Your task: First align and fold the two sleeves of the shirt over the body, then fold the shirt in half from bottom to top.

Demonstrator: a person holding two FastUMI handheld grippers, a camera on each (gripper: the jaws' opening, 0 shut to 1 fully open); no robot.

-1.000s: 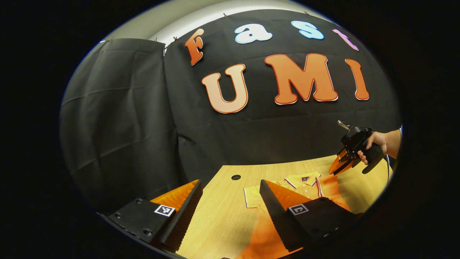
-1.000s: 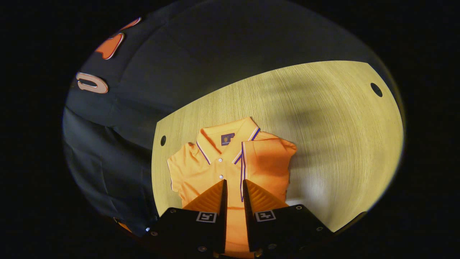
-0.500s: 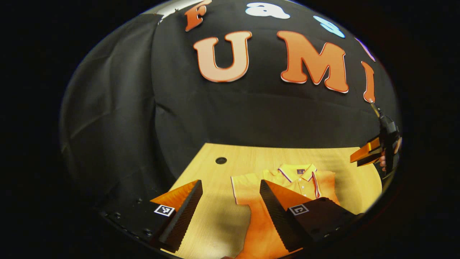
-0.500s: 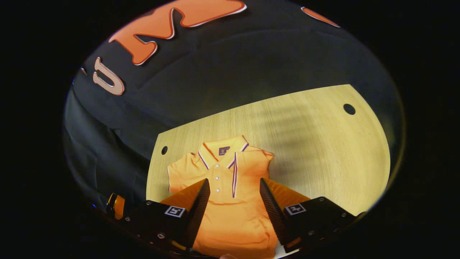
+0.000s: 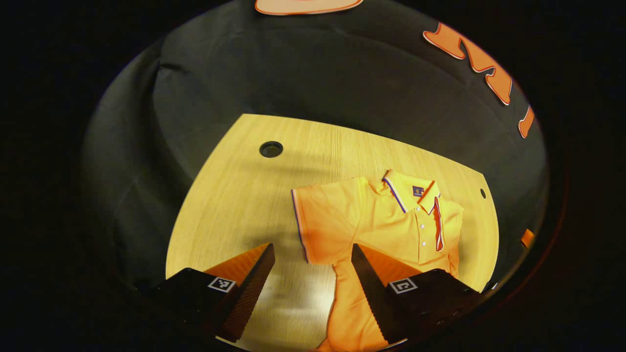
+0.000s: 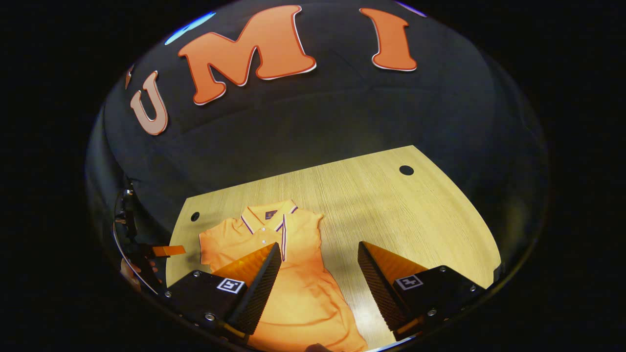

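Nearest to me in the left gripper view, my left gripper (image 5: pixel 313 274) hangs above the table (image 5: pixel 234 195) with its two fingers spread wide and nothing between them; one finger sits over bare wood and the other over the lower body of the shirt (image 5: pixel 376 220). In the right gripper view, my right gripper (image 6: pixel 318 274) is likewise spread apart and holds nothing, with one finger over the shirt (image 6: pixel 293 288) body and the other over the wood just beside the shirt's edge. The orange polo shirt lies flat on the light wooden table (image 6: pixel 391 210), front side up, collar pointing away from me toward the booth wall. One sleeve (image 5: pixel 447 220) is already folded in over the chest, so its striped hem runs down beside the button placket. The other sleeve (image 5: pixel 320 225) is spread out flat to the side on the table, its trimmed hem facing the bare wood. The collar (image 5: pixel 411 188) stands open with a small dark label inside the neck. Farther off, the right gripper view catches my left gripper (image 6: pixel 161 252) and the hand (image 6: pixel 134 274) holding it at the edge of the picture, off the near corner of the table. Beyond the shirt, the tabletop has round holes (image 5: pixel 271 149) near its far corners. Behind the table hangs the black cloth wall (image 5: pixel 342 83) of the booth.
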